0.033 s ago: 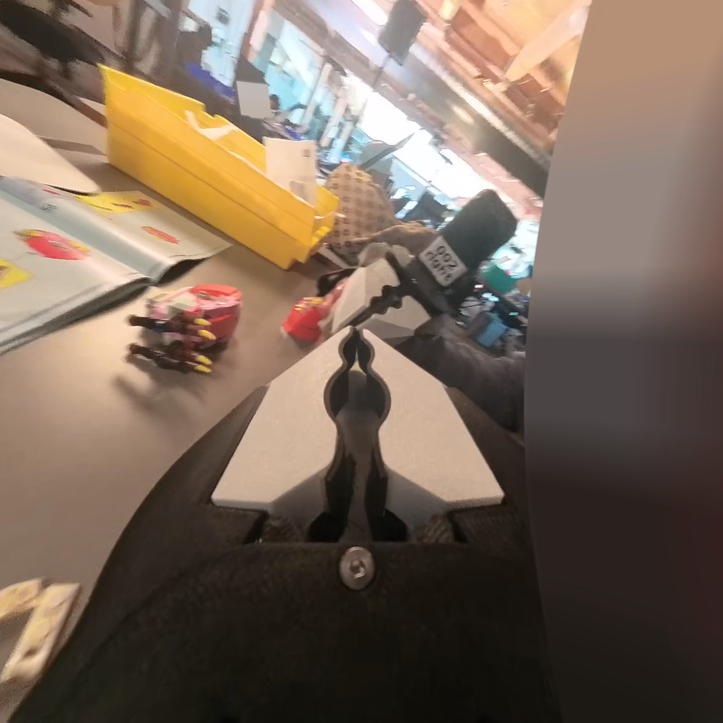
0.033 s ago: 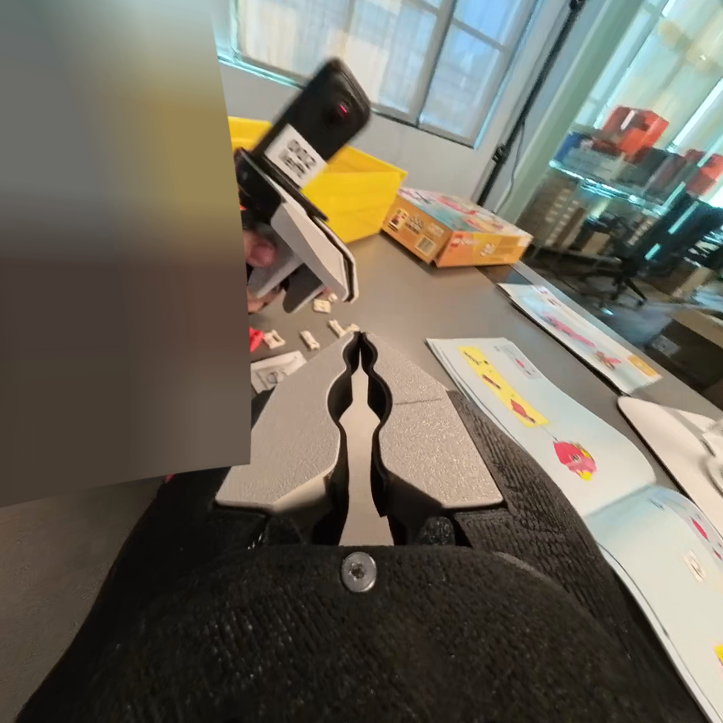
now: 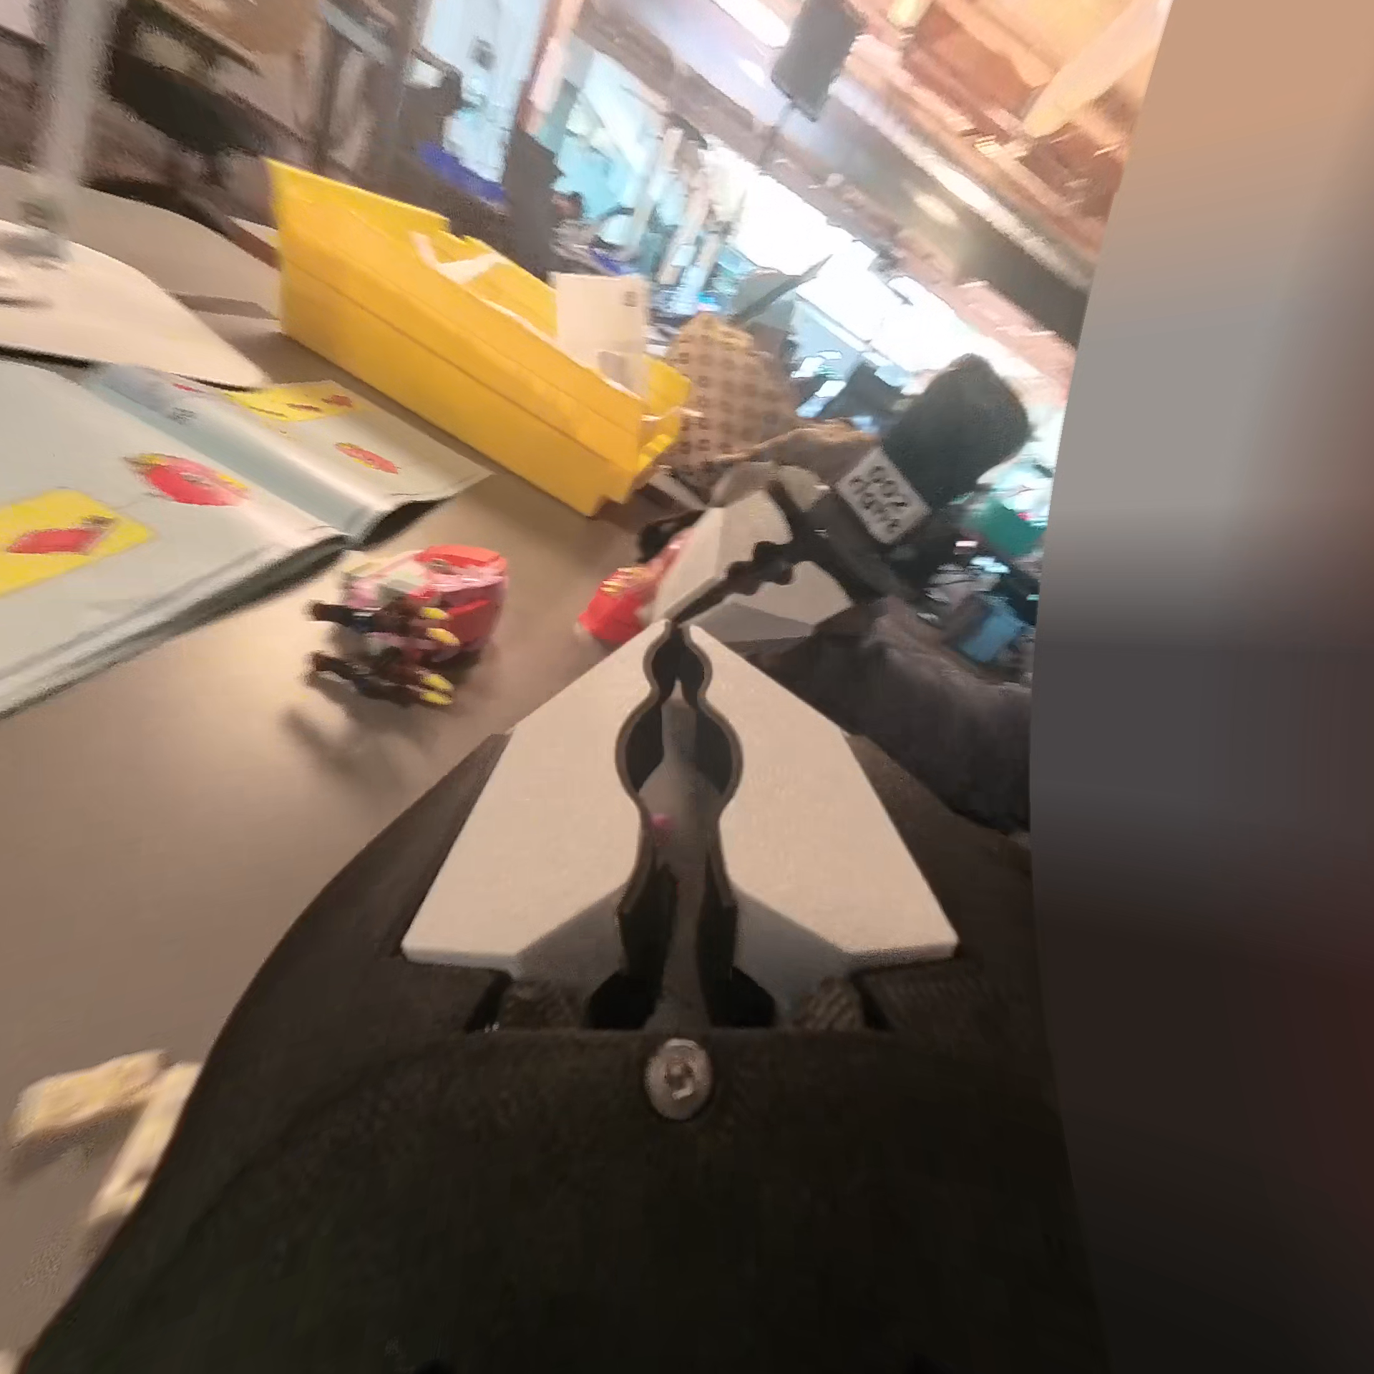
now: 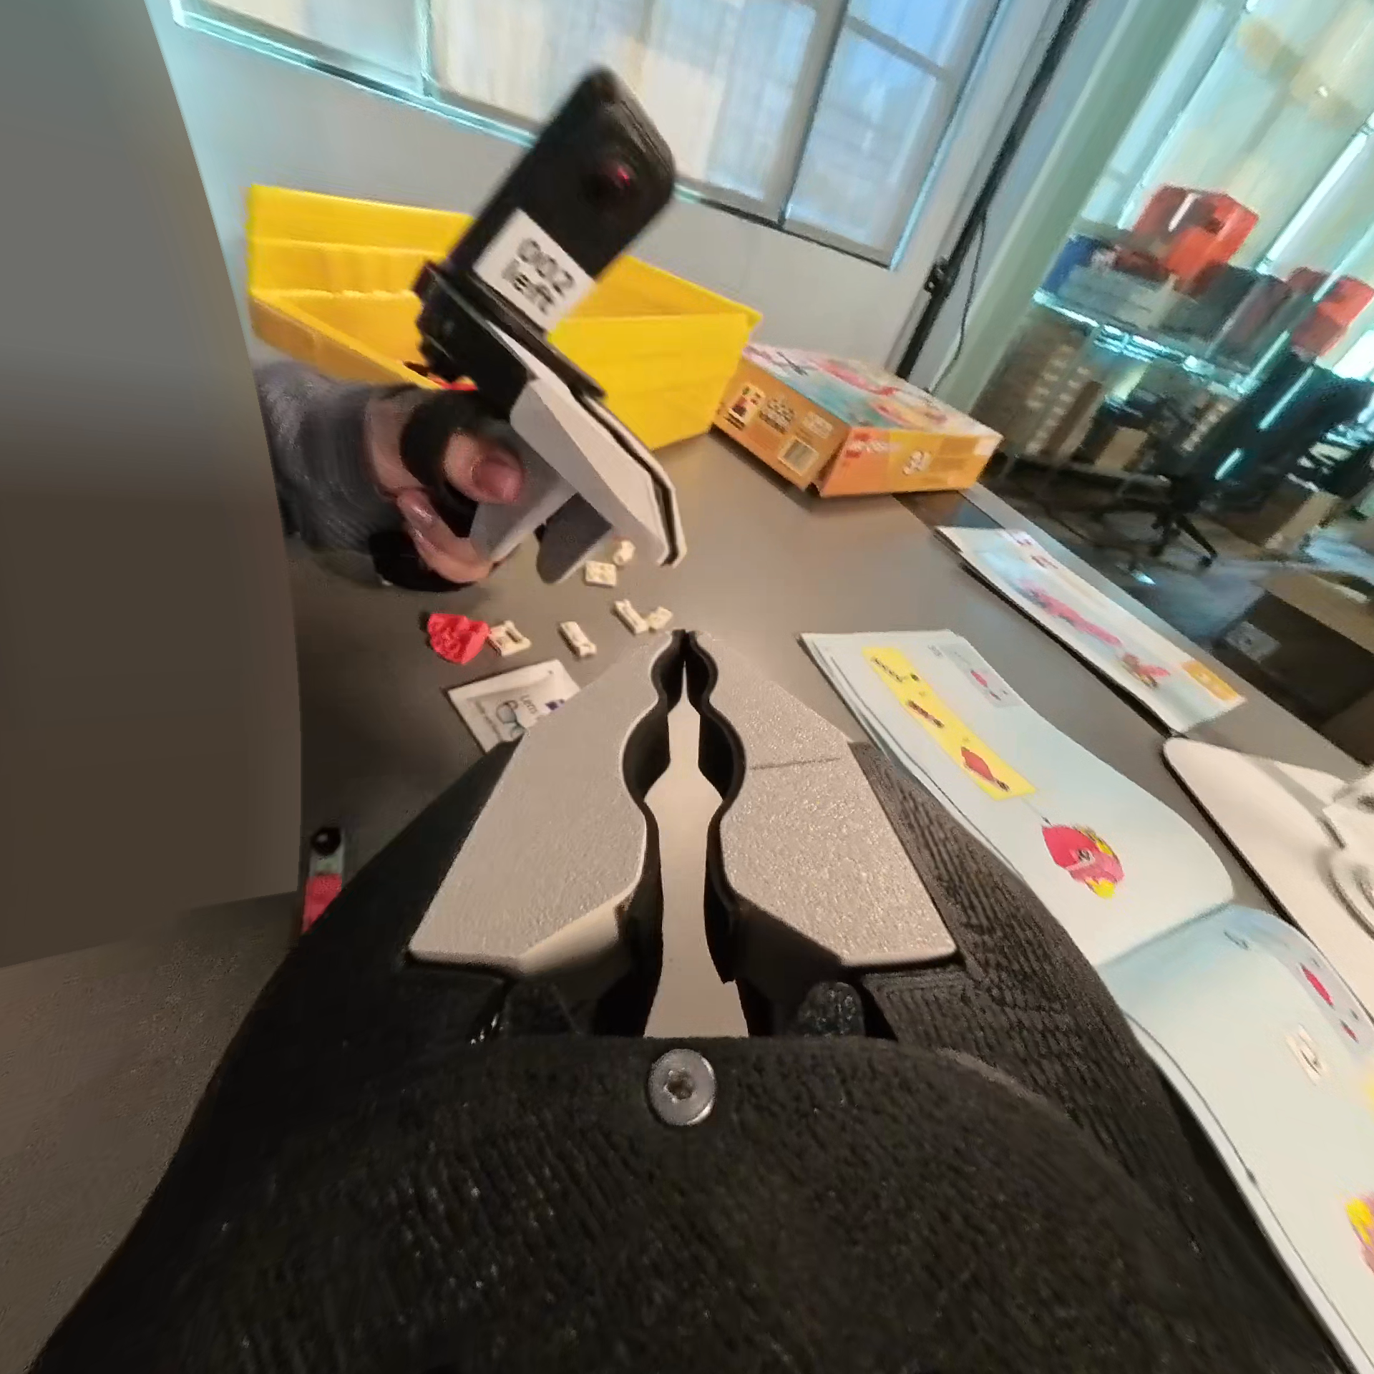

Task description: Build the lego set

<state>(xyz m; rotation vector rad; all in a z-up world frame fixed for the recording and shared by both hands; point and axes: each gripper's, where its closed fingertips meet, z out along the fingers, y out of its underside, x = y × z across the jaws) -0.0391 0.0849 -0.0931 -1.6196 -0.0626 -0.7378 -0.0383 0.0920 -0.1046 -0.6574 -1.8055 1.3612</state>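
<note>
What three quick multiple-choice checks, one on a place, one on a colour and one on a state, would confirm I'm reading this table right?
1. Where does the orange box lie?
A. Beside the yellow bins, toward the window
B. On the open instruction booklet
C. Inside a yellow bin

2. What colour is the lumpy brick piece next to the small white bricks?
A. Blue
B. Red
C. Green

3. How do the right tool's fingers stand?
A. Wide apart
B. Clamped on a white brick
C. Tips together, nothing between them

Answers:
1 A: the orange box sits on the table just right of the yellow bins.
2 B: the piece beside the white bricks is red.
3 C: the right tool shows its tips meeting, with bare table behind.
</note>
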